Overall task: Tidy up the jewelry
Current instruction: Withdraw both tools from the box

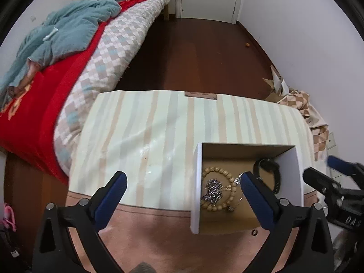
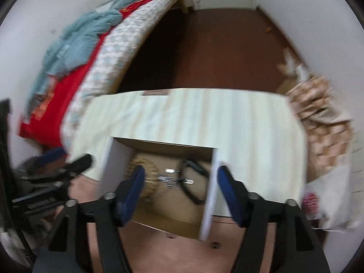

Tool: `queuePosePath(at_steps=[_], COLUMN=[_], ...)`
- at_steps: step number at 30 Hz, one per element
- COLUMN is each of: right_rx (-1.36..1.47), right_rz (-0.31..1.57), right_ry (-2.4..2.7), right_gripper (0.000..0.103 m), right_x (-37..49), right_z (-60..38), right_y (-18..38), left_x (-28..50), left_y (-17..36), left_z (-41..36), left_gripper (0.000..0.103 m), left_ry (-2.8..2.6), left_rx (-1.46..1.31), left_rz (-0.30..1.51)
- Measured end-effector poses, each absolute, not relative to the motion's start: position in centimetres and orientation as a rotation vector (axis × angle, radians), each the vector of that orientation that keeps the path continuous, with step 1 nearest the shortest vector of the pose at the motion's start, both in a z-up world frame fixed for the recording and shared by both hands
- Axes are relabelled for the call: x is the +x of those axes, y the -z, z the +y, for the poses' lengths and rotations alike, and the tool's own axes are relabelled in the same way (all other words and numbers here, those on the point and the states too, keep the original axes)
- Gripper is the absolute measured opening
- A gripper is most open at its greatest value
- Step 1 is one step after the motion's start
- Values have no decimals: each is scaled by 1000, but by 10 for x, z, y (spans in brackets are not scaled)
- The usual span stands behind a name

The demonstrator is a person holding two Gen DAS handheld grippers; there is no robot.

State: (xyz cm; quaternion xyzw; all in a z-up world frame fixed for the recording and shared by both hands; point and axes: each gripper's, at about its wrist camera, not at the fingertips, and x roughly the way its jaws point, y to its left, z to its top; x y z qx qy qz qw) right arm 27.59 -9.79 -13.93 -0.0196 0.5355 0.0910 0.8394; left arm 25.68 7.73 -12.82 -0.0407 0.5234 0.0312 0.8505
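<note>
An open cardboard box with white walls (image 1: 196,182) stands on a striped cloth table (image 1: 147,127). Inside lie a wooden bead bracelet (image 1: 216,171), a silver chain piece (image 1: 213,188) and a black watch (image 1: 270,166). A small dark ring (image 1: 254,232) lies on the pink surface just in front of the box. My left gripper (image 1: 182,184) is open and empty, its right finger over the box. My right gripper (image 2: 180,182) is open and empty above the box (image 2: 210,193); the view is blurred. The beads (image 2: 151,166), chain (image 2: 169,179) and watch (image 2: 193,182) show between its fingers.
A bed with a red cover (image 1: 45,95) and teal blanket (image 1: 68,29) lies left. Dark wood floor (image 1: 200,56) lies beyond the table. A checkered cloth (image 1: 304,107) and cardboard scraps sit at the right. The right gripper shows at the left wrist view's right edge (image 1: 336,182).
</note>
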Motion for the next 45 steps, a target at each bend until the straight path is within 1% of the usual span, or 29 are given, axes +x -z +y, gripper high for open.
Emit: queuePosePath(at_steps=[1,7,12,18,35,45], right_rx=[-76,-151,-117,-96,-77,-72], right_rz=[1122,1108,1106,1079,889,809], right_ry=[-161,-33,-5,22,45,49], right_gripper=[93,102,102,102,102,102], right_x=[270,240,223,201,110,71], right_z=[-97,-98,-100,-104,-114,-119], right_y=[140,156,163,152,67,31], left_x=[252,230,213,190,114,83], left_y=[130,138,134,120,47,21], left_z=[76,71,67,64,34,29], left_gripper=[102,102,102,102,102,102], left_ry=[-73,-92,-97,-110,-71,-80], left_rx=[-71,-38,-36,-54,-32,-28], left_rz=[1096,1094,1084,1057,904,840])
